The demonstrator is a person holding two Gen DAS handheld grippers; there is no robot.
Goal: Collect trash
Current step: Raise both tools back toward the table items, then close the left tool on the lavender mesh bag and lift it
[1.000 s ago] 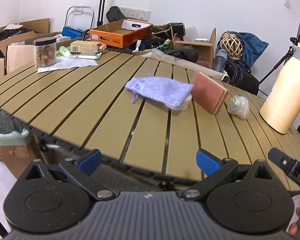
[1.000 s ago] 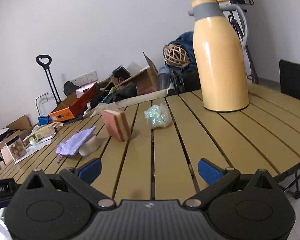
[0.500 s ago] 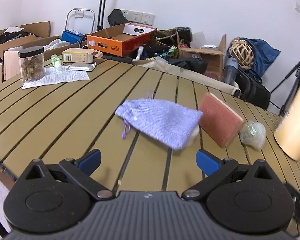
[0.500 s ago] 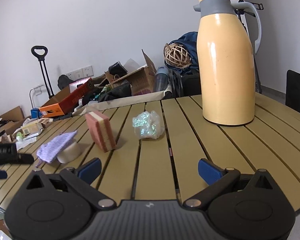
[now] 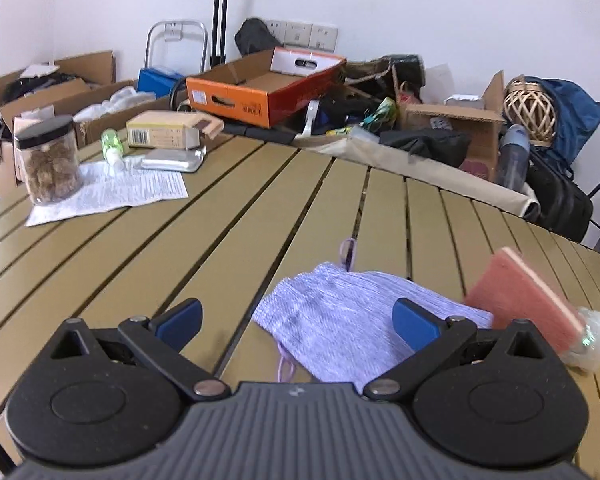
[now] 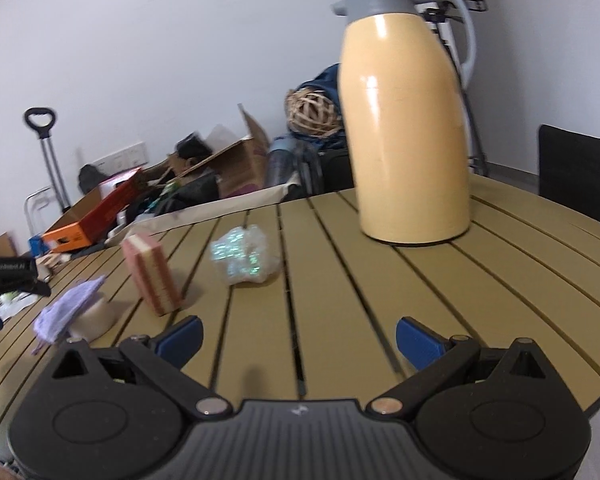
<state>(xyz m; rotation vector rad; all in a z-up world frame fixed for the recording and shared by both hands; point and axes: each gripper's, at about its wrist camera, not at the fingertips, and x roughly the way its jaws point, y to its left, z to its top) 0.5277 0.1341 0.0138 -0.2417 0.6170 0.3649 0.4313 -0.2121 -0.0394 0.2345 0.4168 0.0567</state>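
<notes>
Crumpled iridescent plastic wrapper (image 6: 245, 255)

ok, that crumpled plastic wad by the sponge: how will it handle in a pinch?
The crumpled plastic wad looks thin and airy, so probably very light and crushable. Likely springs back and may skid on the slatted table if nudged; its glossy film could be slippery.

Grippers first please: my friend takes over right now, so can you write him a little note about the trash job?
Left gripper: open, empty, low over the purple knitted pouch.
Right gripper: open, empty, above the slatted table, pointing towards the crinkly plastic wrapper.
Trash: the wrapper lies loose on the table between the pink sponge, which stands on edge, and the yellow thermos jug. The pouch is draped over a pale lump I cannot identify.
Done: nothing picked up yet.
Left: grab the wrapper, probably with the right gripper, and carry it to a bin; none shows in these views.
</notes>
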